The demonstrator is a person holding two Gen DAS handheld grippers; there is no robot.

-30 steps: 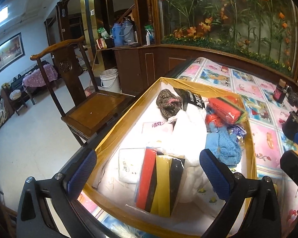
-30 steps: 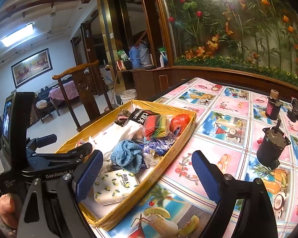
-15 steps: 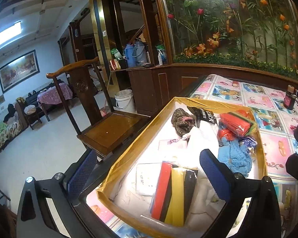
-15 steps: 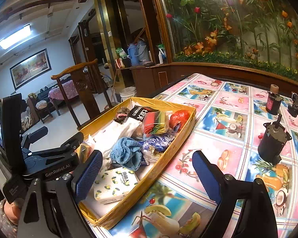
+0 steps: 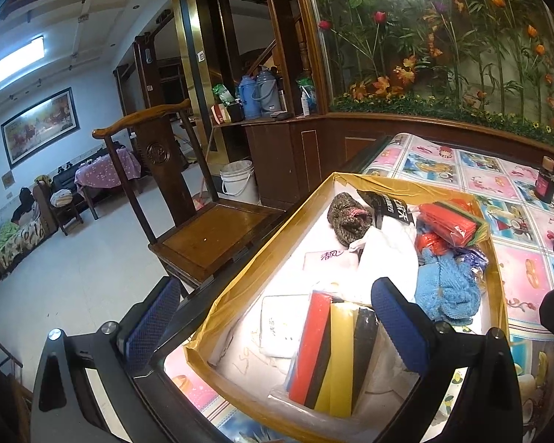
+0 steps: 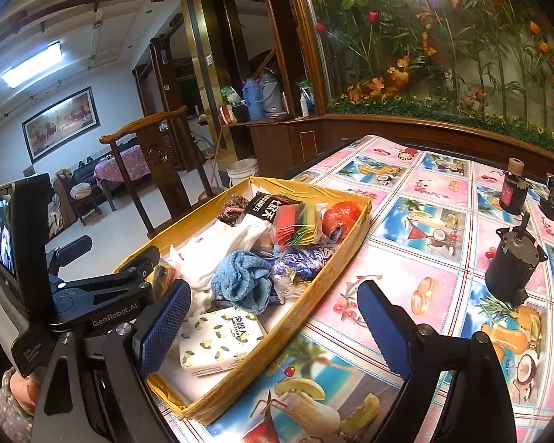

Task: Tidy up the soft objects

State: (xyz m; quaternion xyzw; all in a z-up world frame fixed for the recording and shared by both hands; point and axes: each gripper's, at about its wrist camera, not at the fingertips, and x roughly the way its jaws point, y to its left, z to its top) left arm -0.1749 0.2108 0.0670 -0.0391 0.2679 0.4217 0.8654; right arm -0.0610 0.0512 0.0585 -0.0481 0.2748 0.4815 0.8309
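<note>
1. Yellow-taped cardboard tray [image 6: 351, 229] is sitting at the left edge of the table [image 6: 443, 192], crammed with soft stuff: blue knit cloth [image 6: 242, 280], lemon-print tissue pack [image 6: 218, 336], striped sponge pack [image 5: 332, 347], dark knit hat [image 5: 345, 216].
2. Risk, I'm guessing: the pile is looking loose and tangled, so grabbing the cloth could be dragging the plastic bags along with it. The near left corner is also hanging right over the table edge, so a push could tip it toward the wooden chair [image 5: 210, 236].
3. Left gripper [image 5: 273, 317] is hovering wide open above the sponge pack, holding nothing.
4. Right gripper [image 6: 273, 321] is also gaping wide, empty, straddling the tray's right wall.
</note>
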